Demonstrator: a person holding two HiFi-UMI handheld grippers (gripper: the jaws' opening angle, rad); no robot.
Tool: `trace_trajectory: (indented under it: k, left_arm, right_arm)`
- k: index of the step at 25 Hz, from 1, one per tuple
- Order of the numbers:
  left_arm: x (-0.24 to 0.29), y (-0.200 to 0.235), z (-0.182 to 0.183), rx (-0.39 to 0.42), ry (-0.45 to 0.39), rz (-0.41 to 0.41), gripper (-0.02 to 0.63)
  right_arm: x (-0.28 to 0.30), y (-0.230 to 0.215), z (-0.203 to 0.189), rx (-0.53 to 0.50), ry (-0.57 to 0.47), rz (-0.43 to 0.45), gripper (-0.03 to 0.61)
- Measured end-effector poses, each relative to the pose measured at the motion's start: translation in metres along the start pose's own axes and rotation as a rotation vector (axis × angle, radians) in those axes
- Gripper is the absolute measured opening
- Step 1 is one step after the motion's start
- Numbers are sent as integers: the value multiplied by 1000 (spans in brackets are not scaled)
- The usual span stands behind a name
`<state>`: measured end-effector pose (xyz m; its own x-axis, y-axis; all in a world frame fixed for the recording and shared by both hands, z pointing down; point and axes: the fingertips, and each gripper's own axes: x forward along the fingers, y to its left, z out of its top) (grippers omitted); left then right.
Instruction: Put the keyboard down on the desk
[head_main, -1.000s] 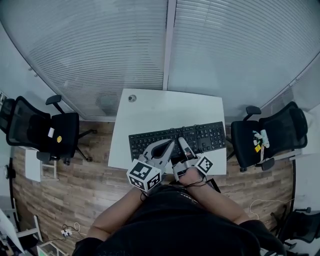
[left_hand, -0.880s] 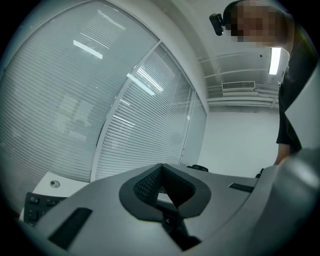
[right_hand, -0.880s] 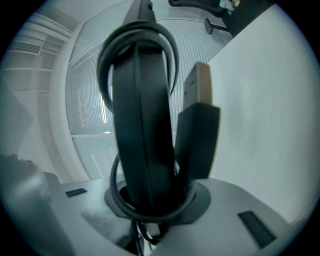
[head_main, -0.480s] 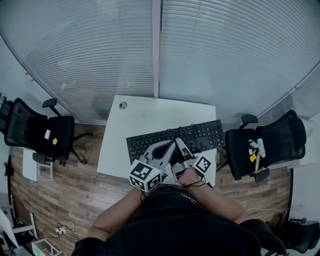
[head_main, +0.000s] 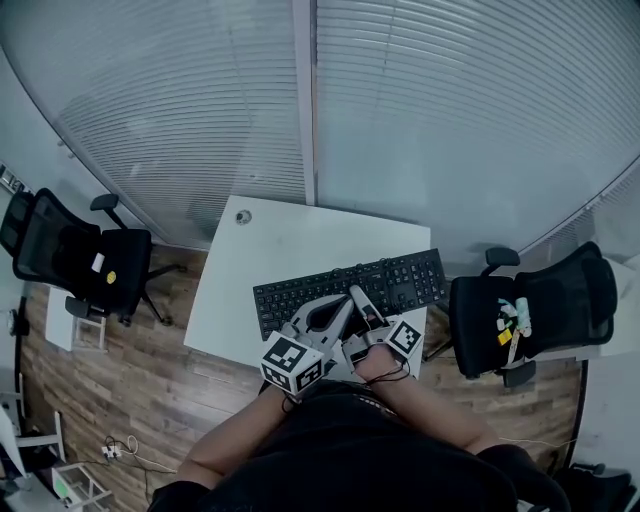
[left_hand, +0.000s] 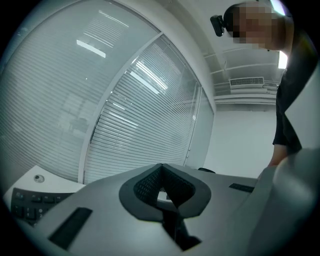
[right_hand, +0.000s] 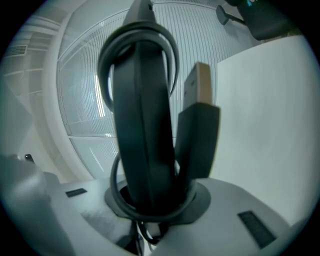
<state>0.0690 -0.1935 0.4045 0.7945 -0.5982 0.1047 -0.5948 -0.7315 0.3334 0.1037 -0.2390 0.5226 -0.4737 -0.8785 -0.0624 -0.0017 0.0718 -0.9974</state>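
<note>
A black keyboard (head_main: 400, 282) hangs at a slant over the near part of the white desk (head_main: 300, 235), its right end past the desk's right edge. My right gripper (head_main: 357, 293), turned on its side, is shut on the keyboard's near edge. In the right gripper view the keyboard (right_hand: 142, 125) stands edge-on between the jaws. Its cable (right_hand: 107, 55) loops round it and the USB plug (right_hand: 200, 85) sticks out beside it. My left gripper (head_main: 345, 297) is just left of the right one, over the keys. In the left gripper view its tips (left_hand: 161, 166) meet, and nothing shows between them.
A round grommet (head_main: 243, 216) sits near the desk's far left corner. Black office chairs stand to the left (head_main: 75, 265) and to the right (head_main: 530, 310) of the desk. A glass wall with blinds (head_main: 400, 120) runs behind it. The floor is wood.
The keyboard and both grippers have shifted right relative to the desk, so the keyboard's right end now overhangs the edge. Both grips look the same.
</note>
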Motion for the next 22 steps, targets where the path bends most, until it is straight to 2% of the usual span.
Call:
trace_trajectory:
  k: [9, 16, 22]
  left_arm:
    - [11, 26, 6, -20, -16, 38, 14]
    - [31, 43, -9, -53, 23, 25, 14]
    - [39, 74, -14, -48, 46, 42, 14]
  right_arm:
    - [12, -10, 9, 17, -5, -8, 104]
    - [21, -32, 21, 50, -33, -30, 104]
    - [34, -55, 22, 54, -44, -74, 104]
